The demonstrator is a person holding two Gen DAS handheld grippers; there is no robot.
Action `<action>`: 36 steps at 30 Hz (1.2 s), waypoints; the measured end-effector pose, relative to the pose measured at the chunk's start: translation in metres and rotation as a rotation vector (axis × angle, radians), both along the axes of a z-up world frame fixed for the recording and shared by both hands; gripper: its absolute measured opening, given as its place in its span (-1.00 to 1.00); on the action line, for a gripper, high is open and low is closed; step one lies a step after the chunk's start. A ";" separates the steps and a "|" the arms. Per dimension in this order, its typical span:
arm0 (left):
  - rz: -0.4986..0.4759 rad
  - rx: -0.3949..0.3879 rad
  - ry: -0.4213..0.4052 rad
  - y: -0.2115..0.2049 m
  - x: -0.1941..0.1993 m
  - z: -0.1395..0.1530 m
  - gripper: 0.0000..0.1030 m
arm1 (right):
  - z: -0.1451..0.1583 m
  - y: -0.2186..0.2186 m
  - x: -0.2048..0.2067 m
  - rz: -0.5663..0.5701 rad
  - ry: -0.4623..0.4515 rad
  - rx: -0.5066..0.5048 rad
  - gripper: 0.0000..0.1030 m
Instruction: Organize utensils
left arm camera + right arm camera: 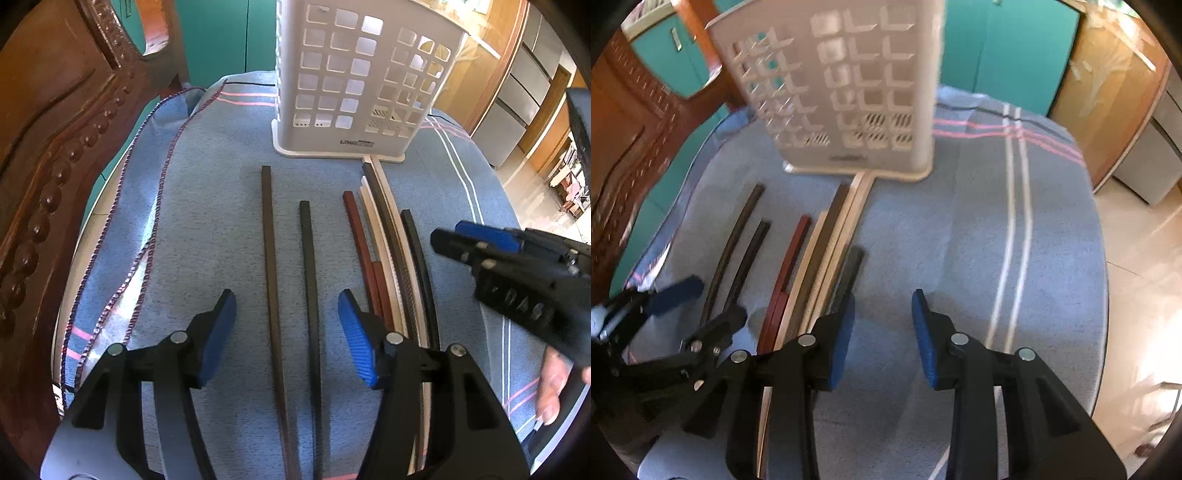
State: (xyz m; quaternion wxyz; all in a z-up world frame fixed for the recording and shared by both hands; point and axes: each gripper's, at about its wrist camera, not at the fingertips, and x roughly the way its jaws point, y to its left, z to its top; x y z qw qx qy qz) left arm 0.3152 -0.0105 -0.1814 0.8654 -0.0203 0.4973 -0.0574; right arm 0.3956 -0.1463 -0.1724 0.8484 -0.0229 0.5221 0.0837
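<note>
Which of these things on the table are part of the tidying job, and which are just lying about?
Part of the job:
- chopsticks lying in a row on the cloth, dark, red and pale ones
- white slotted utensil holder standing behind them
- left gripper and right gripper, both open and empty

Just there:
- blue cloth covering the table
- braided cord on the cloth
- carved wooden chair

Matt plastic holder (354,92); fuzzy blue cloth (207,221); glossy carved wood (55,147).
</note>
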 end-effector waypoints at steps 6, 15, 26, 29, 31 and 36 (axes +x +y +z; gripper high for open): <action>0.003 0.004 0.000 0.001 0.000 0.000 0.16 | 0.002 0.005 0.006 0.042 0.022 0.053 -0.34; 0.002 0.005 -0.001 0.002 0.001 0.000 0.17 | -0.009 0.024 0.007 0.077 0.027 -0.057 -0.35; -0.001 -0.030 0.063 0.008 0.045 0.002 0.17 | -0.014 0.044 0.012 0.126 0.028 -0.080 -0.79; -0.025 0.034 0.075 -0.001 0.049 0.001 0.17 | -0.011 0.030 0.017 0.074 0.019 -0.139 -0.80; -0.021 -0.011 0.085 0.004 0.054 0.003 0.17 | -0.011 0.023 0.019 0.057 0.032 -0.115 -0.79; 0.045 -0.074 0.048 0.024 0.060 0.015 0.17 | -0.006 0.011 0.022 0.051 0.028 -0.085 -0.77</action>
